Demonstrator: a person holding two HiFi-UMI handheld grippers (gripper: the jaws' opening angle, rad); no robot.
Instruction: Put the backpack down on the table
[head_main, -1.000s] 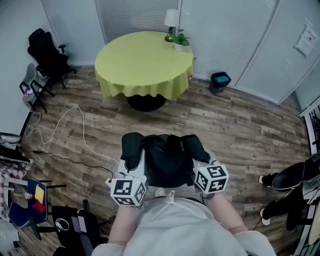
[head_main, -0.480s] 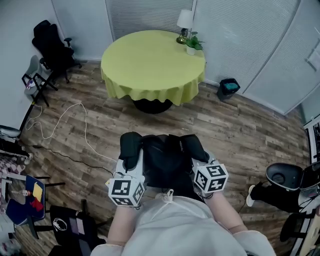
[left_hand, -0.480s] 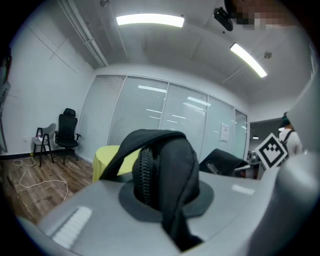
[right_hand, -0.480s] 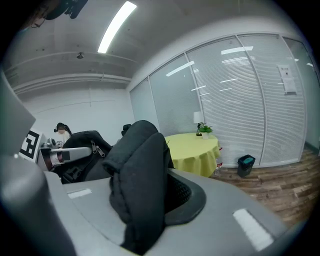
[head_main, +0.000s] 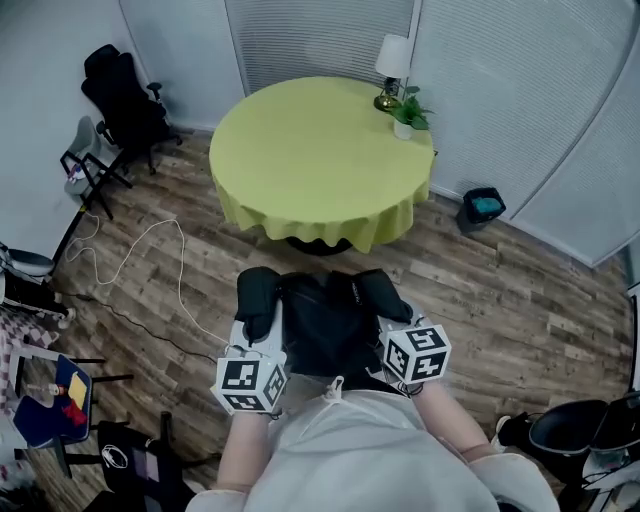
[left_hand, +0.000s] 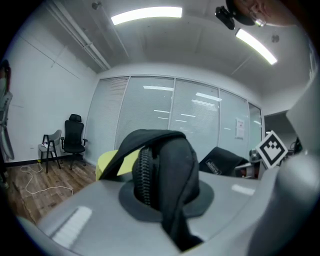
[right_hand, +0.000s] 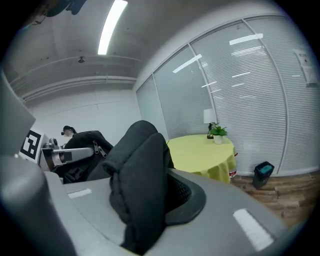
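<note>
Moved: round table in yellow-green cloth (head_main: 300, 160) nearer now; black fabric backpack (head_main: 325, 325) mid-air, short of its near edge. My left gripper (left_hand: 162, 197), right gripper (right_hand: 145, 200): jaws pinched tight on padded straps (left_hand: 172, 160). Risk: strap slips, bag drops on floor (head_main: 500, 290); overshoot hits white lamp (head_main: 392, 65) at far edge.

One backpack (head_main: 325, 325), one round table (head_main: 310, 150), one lamp (head_main: 393, 60), one potted plant (head_main: 408, 115), one bin (head_main: 485, 205) and one black office chair (head_main: 125, 95).
</note>
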